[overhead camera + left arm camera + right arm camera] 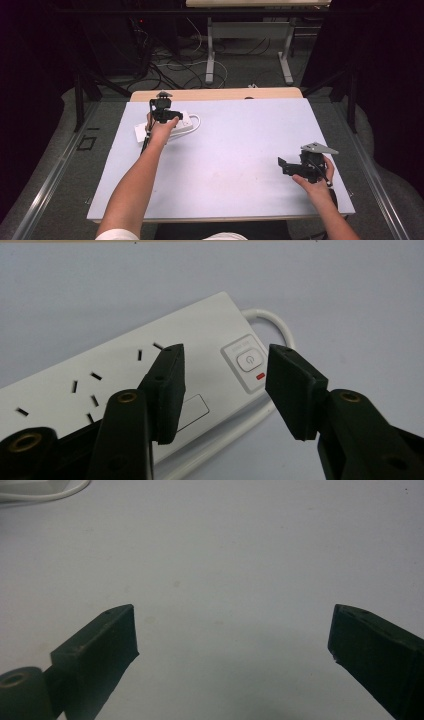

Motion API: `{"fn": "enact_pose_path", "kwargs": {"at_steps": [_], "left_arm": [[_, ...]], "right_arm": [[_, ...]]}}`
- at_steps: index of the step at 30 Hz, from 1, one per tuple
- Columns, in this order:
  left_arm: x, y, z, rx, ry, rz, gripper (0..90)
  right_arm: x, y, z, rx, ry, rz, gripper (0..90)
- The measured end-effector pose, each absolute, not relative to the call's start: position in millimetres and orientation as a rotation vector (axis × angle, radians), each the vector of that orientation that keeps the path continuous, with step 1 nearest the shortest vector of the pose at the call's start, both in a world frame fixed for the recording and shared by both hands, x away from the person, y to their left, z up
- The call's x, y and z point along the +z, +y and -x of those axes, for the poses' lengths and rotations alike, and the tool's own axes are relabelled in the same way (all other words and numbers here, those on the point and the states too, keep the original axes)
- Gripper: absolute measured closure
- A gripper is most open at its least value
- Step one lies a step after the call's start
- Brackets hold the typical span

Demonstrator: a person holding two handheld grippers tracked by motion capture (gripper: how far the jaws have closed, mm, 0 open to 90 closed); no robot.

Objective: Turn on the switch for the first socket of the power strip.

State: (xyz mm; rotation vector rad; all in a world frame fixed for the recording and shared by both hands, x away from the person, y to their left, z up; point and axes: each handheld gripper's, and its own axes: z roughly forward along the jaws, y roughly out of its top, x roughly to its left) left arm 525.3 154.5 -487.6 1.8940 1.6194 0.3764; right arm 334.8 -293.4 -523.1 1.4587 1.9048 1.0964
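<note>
White plastic power strip (167, 125), a long flat block with slotted sockets and a thick white cable (272, 322) looped at its switch end, is seen lying flat on the pale grey worktop (235, 150), towards the far left part of it. The left tool (225, 385) is held directly over the strip, at the end where the square power button (248, 360) sits beside a small red indicator mark (259, 376). Its jaws are parted to a middling width and nothing is gripped between them: in the left gripper view the button is framed in the gap, one pad lying over the socket face and the other out past the strip's edge, towards the cable loop. Whether either pad touches the casing cannot be told.

The right tool (290, 167) is held well apart from the strip, at the near right of the worktop, with its jaws spread wide over bare surface and nothing held.

The step in hand is judged to be work at the switch end of the strip, with the left tool positioned about the button. For the next move, either a jaw tip would need to be brought down squarely onto the button, or the jaws closed across the strip's width to grasp it; the opening looks too narrow for the latter and would have to be widened first.
</note>
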Motion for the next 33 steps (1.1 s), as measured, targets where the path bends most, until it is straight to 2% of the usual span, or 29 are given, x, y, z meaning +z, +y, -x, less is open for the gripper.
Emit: {"fn": "enact_pose_path", "kwargs": {"at_steps": [23, 33], "left_arm": [[-455, 153, -496, 0.325, 1.425, -1.927, 39.9], [-443, 151, -482, 0.373, 1.337, -1.935, 34.6]], "right_arm": [[-522, -293, -334, 1.093, 1.907, -1.450, 4.8], [-521, -294, -333, 1.097, 1.895, -1.460, 4.8]]}}
